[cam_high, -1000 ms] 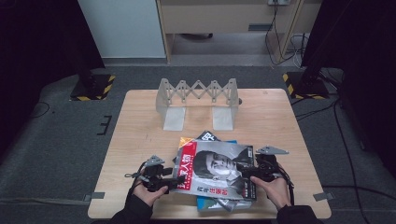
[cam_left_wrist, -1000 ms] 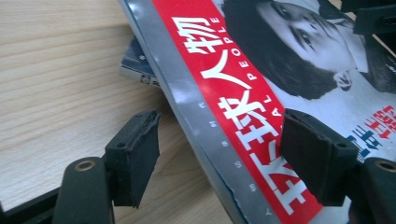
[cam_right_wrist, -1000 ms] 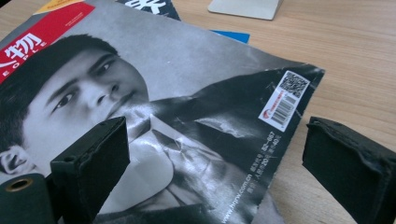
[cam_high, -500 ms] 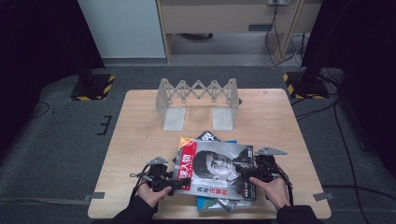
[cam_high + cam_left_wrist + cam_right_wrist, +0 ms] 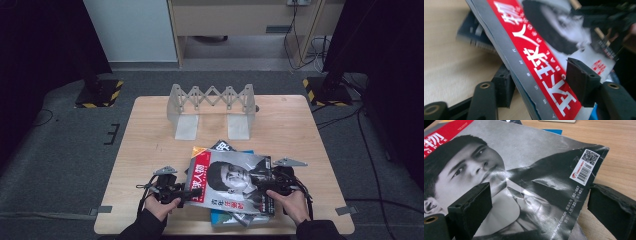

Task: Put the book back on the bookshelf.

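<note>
High view: a magazine (image 5: 231,184) lay topmost on a small pile of magazines (image 5: 227,218) at the near edge of the table (image 5: 150,135), well short of the grey rack (image 5: 212,107) that stood toward the far edge. The left gripper (image 5: 192,192) met the magazine's left edge and the right gripper (image 5: 264,188) its right edge, each carried by a hand (image 5: 159,207) entering from below; at this distance the jaw gaps could not be judged. Left gripper view: the magazine's spine (image 5: 524,72), beside its red title band, ran slantwise between the two black jaws. The jaws had just been closing with the spine between them; one pad lay against the underside, while whether the other pressed the cover could not be told. The right gripper (image 5: 604,18) appeared beyond the cover. Right gripper view: the portrait cover (image 5: 524,185) and its code label (image 5: 585,167) were legible; the jaws stood spread, one over the cover and one off its creased corner, not pinching it. Bare table showed beside that corner, and a blue magazine (image 5: 552,131) beneath.
</note>
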`<state>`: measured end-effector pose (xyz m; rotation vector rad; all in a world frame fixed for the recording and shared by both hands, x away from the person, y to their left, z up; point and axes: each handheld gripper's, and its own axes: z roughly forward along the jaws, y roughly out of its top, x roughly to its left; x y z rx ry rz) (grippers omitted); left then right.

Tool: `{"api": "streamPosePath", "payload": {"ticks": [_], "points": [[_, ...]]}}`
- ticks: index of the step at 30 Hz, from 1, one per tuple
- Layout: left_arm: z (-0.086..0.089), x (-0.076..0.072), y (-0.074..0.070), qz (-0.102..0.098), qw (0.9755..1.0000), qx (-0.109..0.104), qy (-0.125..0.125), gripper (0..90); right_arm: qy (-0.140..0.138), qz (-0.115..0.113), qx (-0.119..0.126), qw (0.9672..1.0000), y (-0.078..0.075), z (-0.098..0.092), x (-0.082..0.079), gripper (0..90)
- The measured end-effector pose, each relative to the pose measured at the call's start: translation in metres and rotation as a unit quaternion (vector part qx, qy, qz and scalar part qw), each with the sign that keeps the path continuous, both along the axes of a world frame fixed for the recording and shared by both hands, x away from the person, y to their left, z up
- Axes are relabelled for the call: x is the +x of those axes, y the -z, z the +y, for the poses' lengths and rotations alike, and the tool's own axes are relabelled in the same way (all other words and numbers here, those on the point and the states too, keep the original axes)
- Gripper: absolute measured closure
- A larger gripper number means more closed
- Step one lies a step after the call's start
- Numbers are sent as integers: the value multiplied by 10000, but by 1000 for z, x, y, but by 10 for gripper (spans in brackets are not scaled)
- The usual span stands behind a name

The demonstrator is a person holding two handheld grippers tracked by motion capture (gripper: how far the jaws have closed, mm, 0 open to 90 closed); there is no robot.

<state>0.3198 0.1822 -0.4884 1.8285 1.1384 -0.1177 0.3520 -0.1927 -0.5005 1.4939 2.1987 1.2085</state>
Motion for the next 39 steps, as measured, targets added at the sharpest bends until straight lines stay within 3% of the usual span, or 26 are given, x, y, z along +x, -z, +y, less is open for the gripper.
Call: {"api": "streamPosePath", "payload": {"ticks": [2,4,8,14,17,23,24,28,33,39], "points": [[0,0,-3,-66,9999,-78,-28,425,2,1,5,10000,0,0,0,57],[0,0,-8,-153,9994,-313,-69,432,21,10,38,10000,1,-1,0,55],[0,3,-10,-106,9988,-484,-52,450,41,34,67,10000,1,-1,0,53],[-5,9,-9,55,9986,-517,90,449,53,46,91,9999,2,0,0,48],[-11,11,-7,118,9989,-407,224,463,51,55,106,9999,2,0,0,45],[-14,13,-8,333,9986,-286,287,579,50,61,106,9999,2,0,0,45],[-12,14,-8,431,9981,-351,268,635,29,38,82,10000,2,0,1,44],[-10,16,-11,545,9973,-446,193,702,17,59,88,9999,1,-1,1,45],[-7,18,-15,565,9965,-608,123,768,0,85,61,9999,-1,-2,1,57],[-5,20,-23,544,9956,-767,37,806,154,-85,30,9998,-5,-11,3,57]]}}
